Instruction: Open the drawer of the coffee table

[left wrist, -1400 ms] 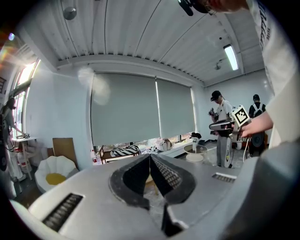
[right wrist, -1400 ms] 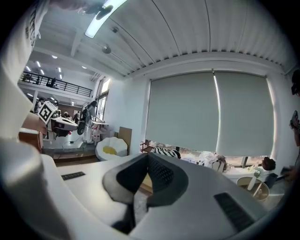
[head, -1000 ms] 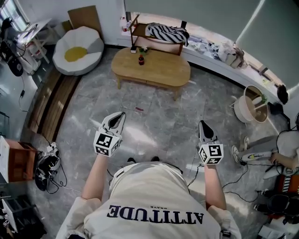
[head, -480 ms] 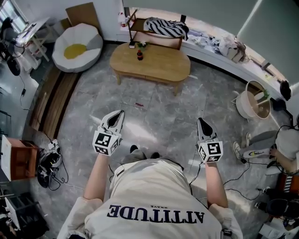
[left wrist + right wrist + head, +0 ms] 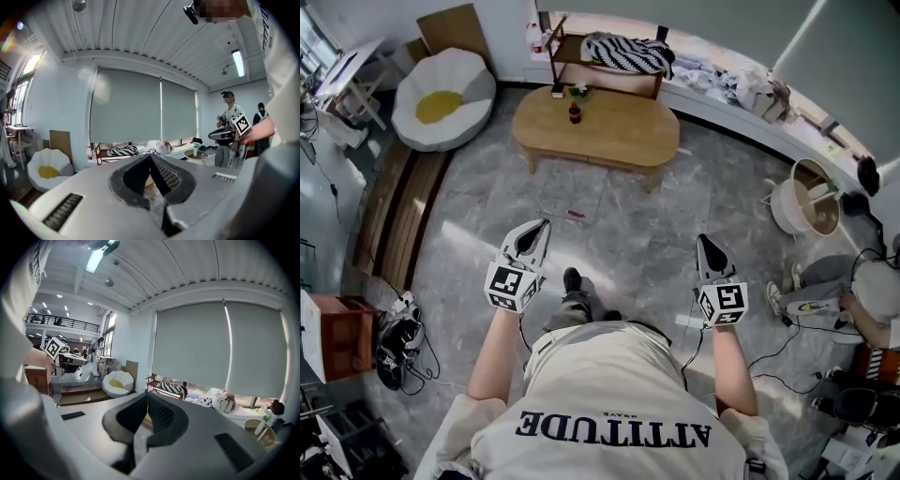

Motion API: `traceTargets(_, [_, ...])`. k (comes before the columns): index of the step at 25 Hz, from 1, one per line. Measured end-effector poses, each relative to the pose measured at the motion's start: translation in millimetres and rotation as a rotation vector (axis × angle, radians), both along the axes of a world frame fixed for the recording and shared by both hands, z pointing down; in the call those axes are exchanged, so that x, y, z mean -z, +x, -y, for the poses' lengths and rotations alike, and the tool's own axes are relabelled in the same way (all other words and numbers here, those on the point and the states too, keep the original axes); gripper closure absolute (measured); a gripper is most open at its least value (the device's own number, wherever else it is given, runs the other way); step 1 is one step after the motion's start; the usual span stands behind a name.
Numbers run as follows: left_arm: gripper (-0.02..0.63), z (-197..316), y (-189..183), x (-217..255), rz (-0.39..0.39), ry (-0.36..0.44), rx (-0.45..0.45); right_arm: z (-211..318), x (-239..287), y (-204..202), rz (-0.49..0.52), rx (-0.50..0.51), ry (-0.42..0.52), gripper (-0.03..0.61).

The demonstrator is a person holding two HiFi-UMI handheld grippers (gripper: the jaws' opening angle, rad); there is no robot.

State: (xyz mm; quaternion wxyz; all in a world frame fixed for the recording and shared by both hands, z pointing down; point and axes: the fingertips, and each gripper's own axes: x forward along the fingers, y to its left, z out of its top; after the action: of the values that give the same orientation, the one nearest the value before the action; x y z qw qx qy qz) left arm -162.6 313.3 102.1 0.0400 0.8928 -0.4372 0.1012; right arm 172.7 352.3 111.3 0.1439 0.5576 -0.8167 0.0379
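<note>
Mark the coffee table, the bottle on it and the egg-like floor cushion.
coffee table (image 5: 614, 133), head view, bare tabletop.
bottle (image 5: 574, 114), head view, its dark body.
floor cushion (image 5: 437, 105), head view, yellow centre.

The coffee table (image 5: 614, 141) stood well ahead of the left claw (image 5: 544, 228) and right claw (image 5: 703, 244), a bottle (image 5: 574, 113) on its tabletop near the far edge. A shelf (image 5: 605, 82) stood just behind it, a cushion seat (image 5: 441, 98) to its left, a basket (image 5: 789, 208) off right

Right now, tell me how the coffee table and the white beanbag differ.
The coffee table is tan wood; the beanbag is white with a yellow centre. The coffee table stands on legs; the beanbag sits straight on the floor. Both stand at the room's far side.
</note>
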Motion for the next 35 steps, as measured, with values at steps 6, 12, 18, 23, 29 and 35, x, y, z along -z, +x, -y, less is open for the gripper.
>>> traceTargets(6, [0.593, 60, -22, 2, -0.001, 0.01, -0.042, 49, 6, -28, 0.012, -0.025, 0.007, 0.558])
traceTargets(12, [0.592, 117, -41, 3, -0.009, 0.01, -0.082, 94, 4, -55, 0.033, -0.06, 0.003, 0.558])
traceTargets(18, [0.592, 166, -58, -8, -0.002, 0.001, -0.133, 130, 3, -77, 0.031, -0.102, -0.002, 0.558])
traceTargets(23, [0.592, 204, -66, -14, 0.001, 0.0, -0.182, 153, 6, -89, 0.01, -0.136, 0.003, 0.558])
traceTargets(29, [0.592, 239, -65, -11, -0.007, 0.019, -0.241, 174, 8, -96, 0.007, -0.182, 0.008, 0.558])
traceTargets(35, [0.592, 257, -66, -12, -0.01, 0.012, -0.259, 190, 5, -102, 0.001, -0.193, -0.013, 0.558])
